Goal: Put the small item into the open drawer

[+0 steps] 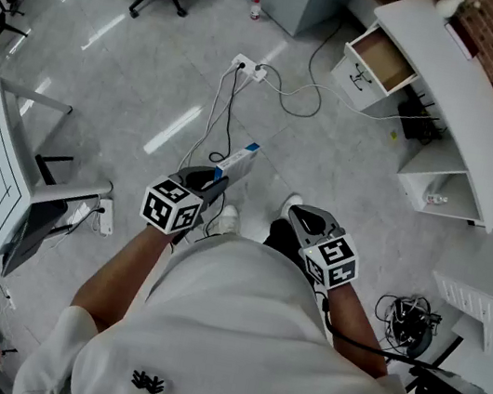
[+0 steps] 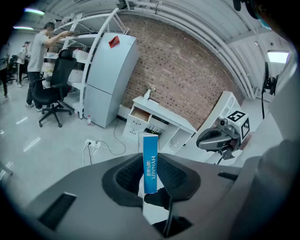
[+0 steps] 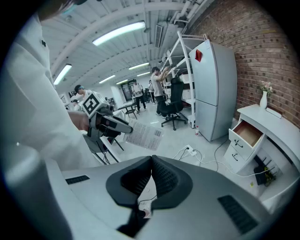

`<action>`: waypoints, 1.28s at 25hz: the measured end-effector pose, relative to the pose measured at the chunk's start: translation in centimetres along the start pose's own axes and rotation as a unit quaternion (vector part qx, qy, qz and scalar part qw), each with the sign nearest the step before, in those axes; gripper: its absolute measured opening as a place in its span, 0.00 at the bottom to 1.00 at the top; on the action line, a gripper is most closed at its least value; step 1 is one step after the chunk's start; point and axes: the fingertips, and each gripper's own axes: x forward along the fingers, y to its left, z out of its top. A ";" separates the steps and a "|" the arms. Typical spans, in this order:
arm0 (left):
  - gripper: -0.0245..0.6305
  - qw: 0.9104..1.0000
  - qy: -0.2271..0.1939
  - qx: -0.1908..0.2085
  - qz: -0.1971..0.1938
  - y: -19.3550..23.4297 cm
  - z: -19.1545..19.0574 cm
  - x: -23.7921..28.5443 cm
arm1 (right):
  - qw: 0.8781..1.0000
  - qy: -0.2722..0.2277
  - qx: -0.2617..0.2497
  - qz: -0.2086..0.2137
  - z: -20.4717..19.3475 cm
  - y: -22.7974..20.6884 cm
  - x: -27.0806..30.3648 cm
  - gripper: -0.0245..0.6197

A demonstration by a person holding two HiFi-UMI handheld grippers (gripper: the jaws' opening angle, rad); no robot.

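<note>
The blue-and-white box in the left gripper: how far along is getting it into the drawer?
Done: the left gripper is clamped on the blue-and-white box, off the floor. In hand: carrying it; the open drawer of the white desk lies across the floor ahead. Left: walk over, lower the box in, release. The right gripper is shut and empty.

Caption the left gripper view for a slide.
Left gripper shut on a blue-and-white box, pointing toward the open drawer of the white desk by the brick wall.
</note>
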 end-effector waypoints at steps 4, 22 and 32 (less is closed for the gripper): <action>0.19 1.000 -0.005 -0.006 0.015 2.7 0.0 -0.8 | 1.000 -0.001 -0.009 0.002 1.4 0.5 1.1 0.08; 0.19 0.999 0.018 0.033 0.024 5.9 18.5 15.5 | 1.000 -0.027 -0.006 0.001 10.3 -21.6 4.4 0.09; 0.19 0.998 0.024 0.059 0.008 6.5 29.9 27.8 | 0.999 -0.027 0.031 -0.008 11.5 -34.5 5.1 0.21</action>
